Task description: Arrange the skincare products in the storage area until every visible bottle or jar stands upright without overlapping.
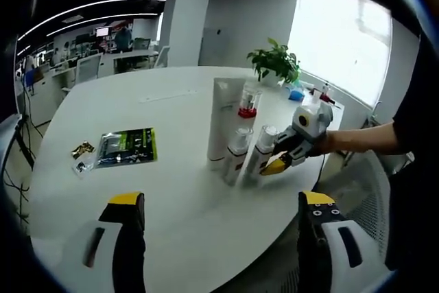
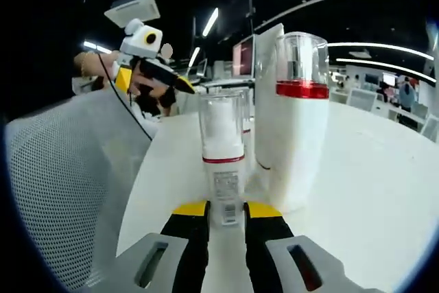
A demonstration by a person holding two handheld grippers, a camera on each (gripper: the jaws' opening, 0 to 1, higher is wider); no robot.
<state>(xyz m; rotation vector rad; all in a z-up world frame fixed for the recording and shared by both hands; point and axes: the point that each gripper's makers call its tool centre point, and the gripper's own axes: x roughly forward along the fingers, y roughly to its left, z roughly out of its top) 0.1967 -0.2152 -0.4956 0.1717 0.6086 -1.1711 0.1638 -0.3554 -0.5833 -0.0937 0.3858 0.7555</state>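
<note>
Several skincare products stand upright in a tight group on the white table (image 1: 137,101). They are a tall white tube (image 1: 223,118), a white bottle with a red band and clear cap (image 1: 248,103), and two small clear-capped bottles (image 1: 238,152) (image 1: 261,150). My right gripper (image 1: 276,156) comes in from the right and is shut on the nearer small bottle (image 2: 223,162), low down by its base. The red-banded bottle (image 2: 302,121) stands just right of it in the right gripper view. My left gripper (image 1: 221,204) hangs open, short of the group, with nothing between its fingers.
A green packet (image 1: 127,145) and a small gold item (image 1: 82,149) lie on the table's left part. A potted plant (image 1: 276,63) stands behind the bottles. A white mesh chair (image 2: 62,190) sits off the table edge. A person's arm (image 1: 363,138) reaches in.
</note>
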